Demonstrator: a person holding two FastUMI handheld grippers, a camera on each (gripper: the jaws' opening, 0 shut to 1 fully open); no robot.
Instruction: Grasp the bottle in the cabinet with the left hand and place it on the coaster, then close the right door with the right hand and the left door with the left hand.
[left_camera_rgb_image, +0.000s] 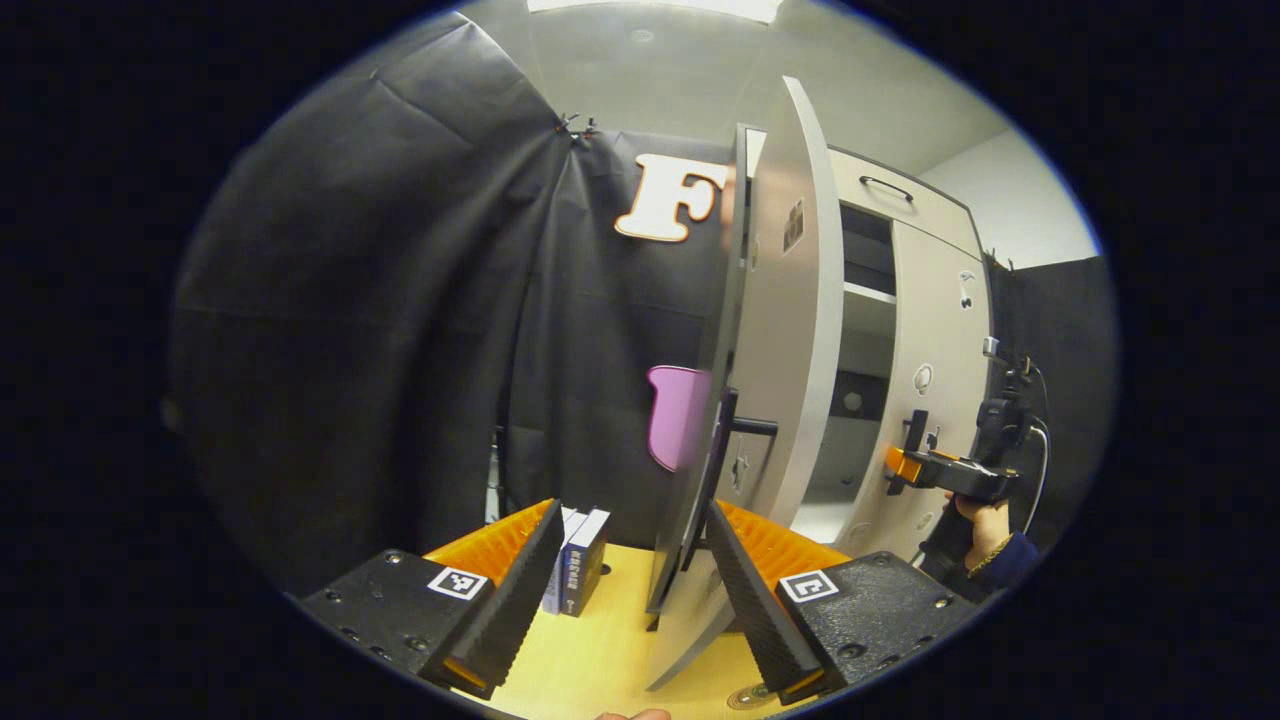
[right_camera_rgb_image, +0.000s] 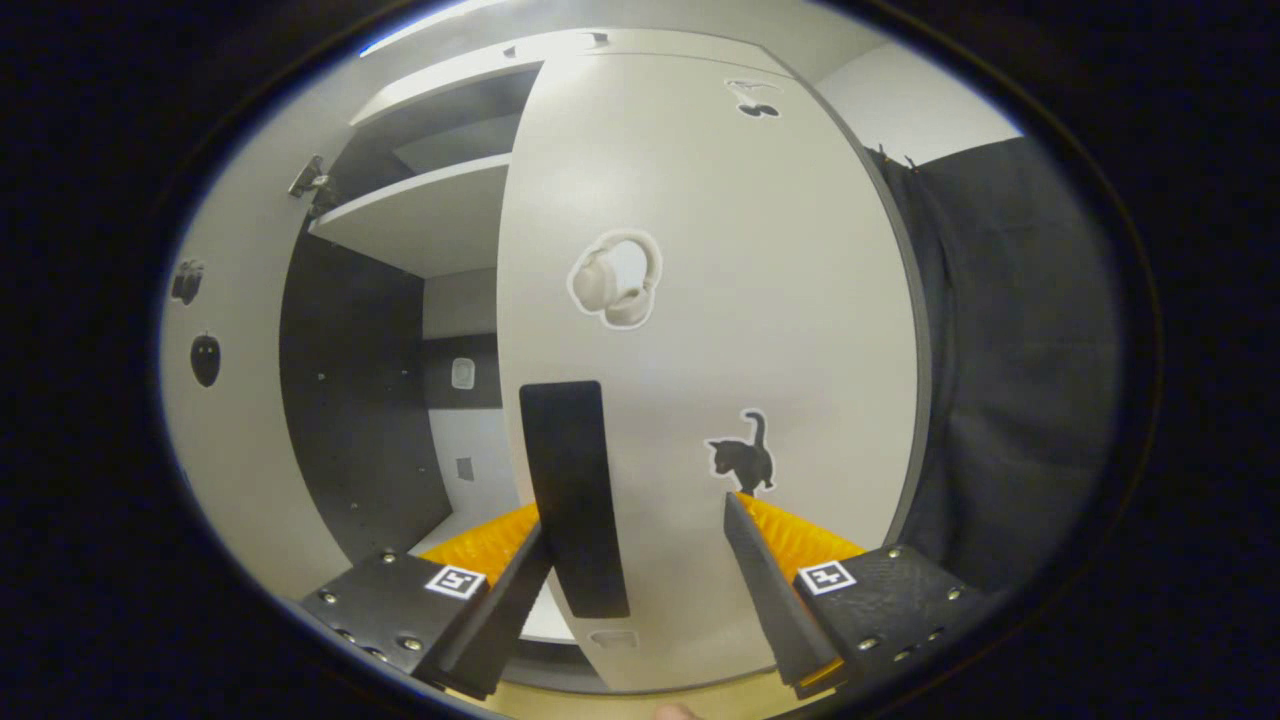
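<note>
Closing stage: both grippers are judged to be at the doors, so door closing appears to be the step in hand; where the bottle stands cannot be told.
Cabinet: a tall pale grey cabinet (left_camera_rgb_image: 890, 190) is seen on a yellow table top (left_camera_rgb_image: 600, 640), with a white shelf (right_camera_rgb_image: 420, 215) and a dark interior.
Left door: the pale grey left door (left_camera_rgb_image: 790, 330) is swung wide open and is seen nearly edge-on just beyond the left gripper.
Right door: the pale grey right door (right_camera_rgb_image: 720, 300) is judged nearly closed, with a gap left at its free edge.
Handling: both doors are judged stiff, light on their hinges and smooth-faced; a push on the flat panel near the handle edge is advised, or a hold on the handle.
Handles: a black bar handle (left_camera_rgb_image: 745, 425) is fixed to the left door, and a black vertical handle (right_camera_rgb_image: 575, 500) to the right door.
Left gripper: the left gripper (left_camera_rgb_image: 633, 510) is spread, nothing being gripped.
Right gripper: the right gripper (right_camera_rgb_image: 635, 515) is spread around the vertical handle, not clamped on it.
Books: two upright books (left_camera_rgb_image: 580, 560) are stood on the table; their spine print is too small to be read.
Labels: a headphone sticker (right_camera_rgb_image: 615, 280) and a black cat sticker (right_camera_rgb_image: 742, 460) are noted; no words are found.
</note>
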